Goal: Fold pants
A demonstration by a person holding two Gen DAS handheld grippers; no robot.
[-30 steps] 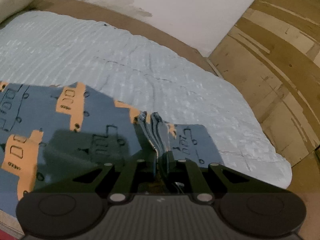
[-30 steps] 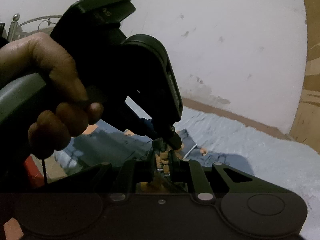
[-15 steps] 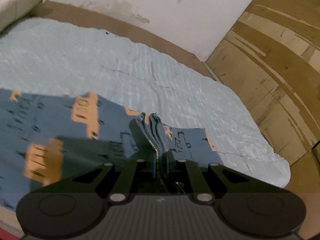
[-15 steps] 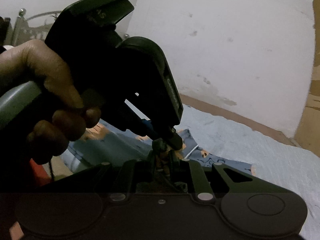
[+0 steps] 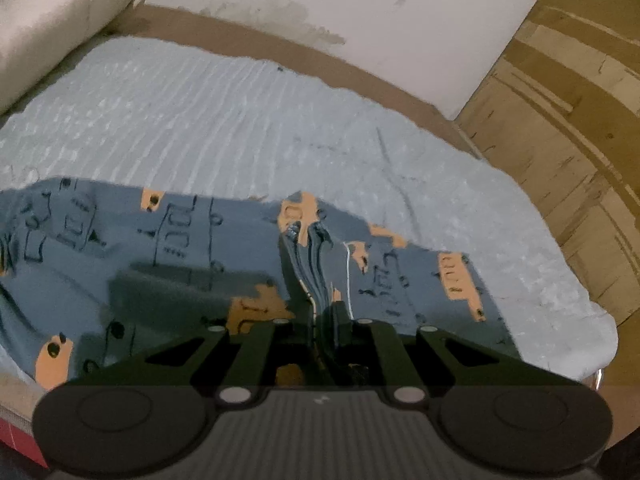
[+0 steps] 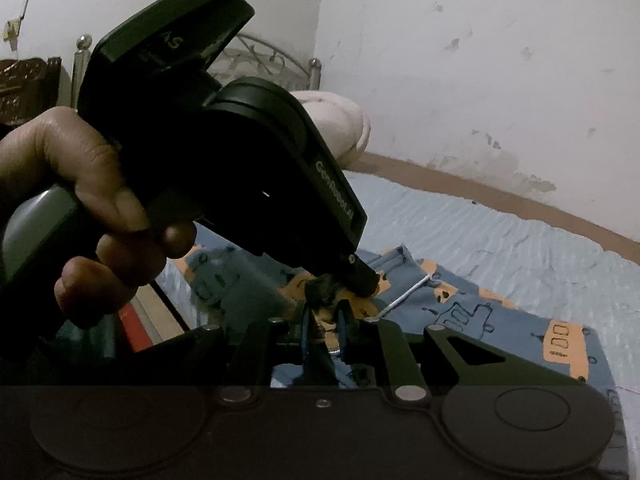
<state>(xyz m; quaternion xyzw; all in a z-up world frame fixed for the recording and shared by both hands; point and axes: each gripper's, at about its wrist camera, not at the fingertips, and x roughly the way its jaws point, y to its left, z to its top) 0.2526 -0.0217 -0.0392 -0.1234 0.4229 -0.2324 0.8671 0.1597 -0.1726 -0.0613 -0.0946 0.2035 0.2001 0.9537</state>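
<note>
Both grippers are clamped onto the same bunched edge of the pants. From the left gripper (image 5: 323, 312), the two black fingers sit nearly closed with a thick wad of blue cloth layers squeezed upright between them, the folds sticking up past the fingertips. Seen from the other side, the right gripper (image 6: 325, 320) has its fingers pinched in the same way on a dark knot of fabric, and the left gripper's nose comes down from the upper left to meet that same bunch, so the two tips are almost touching.

A bare hand (image 6: 80, 208) wraps the grey handle of the left gripper, thumb on top and fingers curled under.

Those pants (image 5: 168, 248) are blue with orange blocks and dark line drawings of vehicles. They lie spread across the near part of a pale blue bed cover (image 5: 224, 120), running off to the left and reaching a short way to the right of the pinch. A thin white drawstring (image 6: 404, 297) trails out across the cloth just beside the grip.

At the far left end of the bed a cream rolled blanket (image 5: 60, 28) rests against the white, stained wall (image 5: 400, 12). Wooden panels (image 5: 560, 128) stand along the right side, close to the bed's edge.
</note>
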